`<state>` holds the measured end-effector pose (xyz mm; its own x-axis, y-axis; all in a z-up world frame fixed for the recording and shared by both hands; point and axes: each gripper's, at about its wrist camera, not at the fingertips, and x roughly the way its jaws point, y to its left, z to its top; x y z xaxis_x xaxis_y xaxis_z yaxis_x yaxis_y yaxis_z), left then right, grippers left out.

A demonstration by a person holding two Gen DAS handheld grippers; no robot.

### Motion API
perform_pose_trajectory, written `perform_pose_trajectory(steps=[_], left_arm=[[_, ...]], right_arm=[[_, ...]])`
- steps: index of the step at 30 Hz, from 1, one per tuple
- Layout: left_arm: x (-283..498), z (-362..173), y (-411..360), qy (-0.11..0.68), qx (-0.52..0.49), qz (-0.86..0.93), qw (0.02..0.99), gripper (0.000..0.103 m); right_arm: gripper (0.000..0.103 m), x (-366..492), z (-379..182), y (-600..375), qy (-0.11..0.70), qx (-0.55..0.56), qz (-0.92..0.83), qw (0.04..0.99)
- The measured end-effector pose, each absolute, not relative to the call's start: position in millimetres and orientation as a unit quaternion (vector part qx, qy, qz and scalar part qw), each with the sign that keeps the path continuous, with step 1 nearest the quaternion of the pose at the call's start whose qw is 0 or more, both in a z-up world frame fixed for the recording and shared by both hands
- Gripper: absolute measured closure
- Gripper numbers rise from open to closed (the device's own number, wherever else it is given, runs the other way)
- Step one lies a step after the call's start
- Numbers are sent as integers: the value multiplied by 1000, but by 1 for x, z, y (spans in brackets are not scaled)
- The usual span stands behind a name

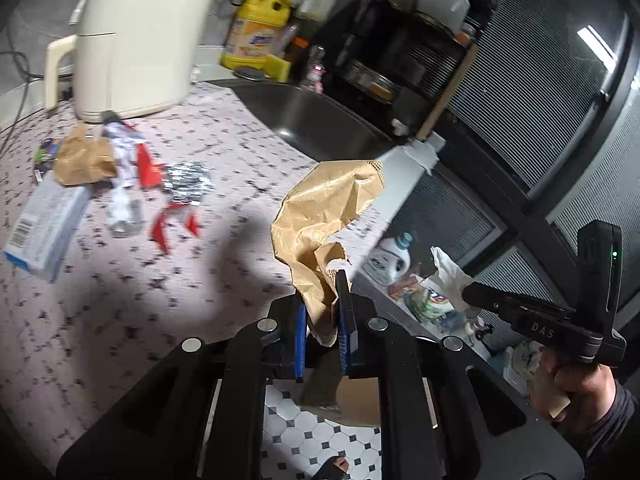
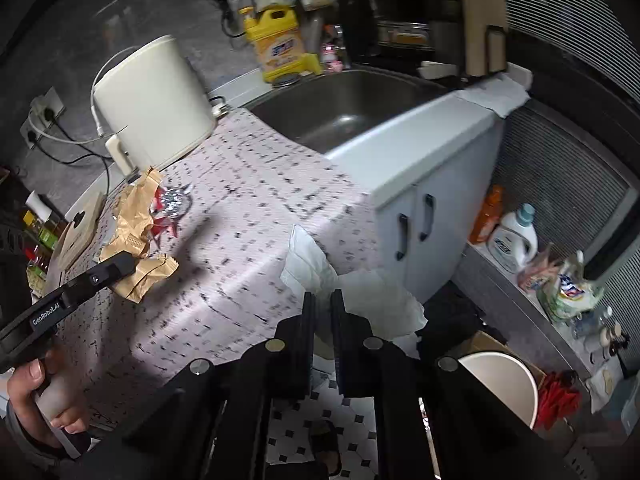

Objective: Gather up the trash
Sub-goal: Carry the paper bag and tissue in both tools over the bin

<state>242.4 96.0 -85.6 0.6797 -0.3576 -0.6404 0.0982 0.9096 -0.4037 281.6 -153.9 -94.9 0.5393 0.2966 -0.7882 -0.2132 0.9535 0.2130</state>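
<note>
Grippers both loaded: left gripper [image 1: 324, 312] clamped on a brown bag [image 1: 320, 216], right gripper [image 2: 322, 316] pinched a white tissue [image 2: 360, 292], both past the counter [image 1: 140, 300] edge. Bin [image 2: 504, 380] sat below. Left on counter: one bag [image 1: 82, 156], one box [image 1: 44, 224], foil [image 1: 188, 180], several red scraps [image 1: 160, 232].

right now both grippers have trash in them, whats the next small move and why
Probably carry both over the white bin on the floor and release. The left gripper is shut on brown paper, the right gripper on white tissue, both past the counter edge.
</note>
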Motion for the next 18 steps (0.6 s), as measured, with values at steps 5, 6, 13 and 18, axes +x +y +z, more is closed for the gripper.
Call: perform_pose_trajectory(steps=[5, 6, 13, 18], left_arm=[[247, -86, 54, 388, -161, -158, 894, 90], [248, -86, 44, 389, -159, -164, 892, 90], [245, -93, -12, 405, -146, -194, 881, 90], [240, -101, -47, 417, -141, -205, 874, 90]], right_arm=[[94, 263, -94, -204, 458, 62, 110, 880], [94, 260, -95, -212, 459, 65, 105, 880], [94, 236, -101, -271, 466, 85, 71, 878], [93, 220, -113, -302, 478, 97, 58, 871]])
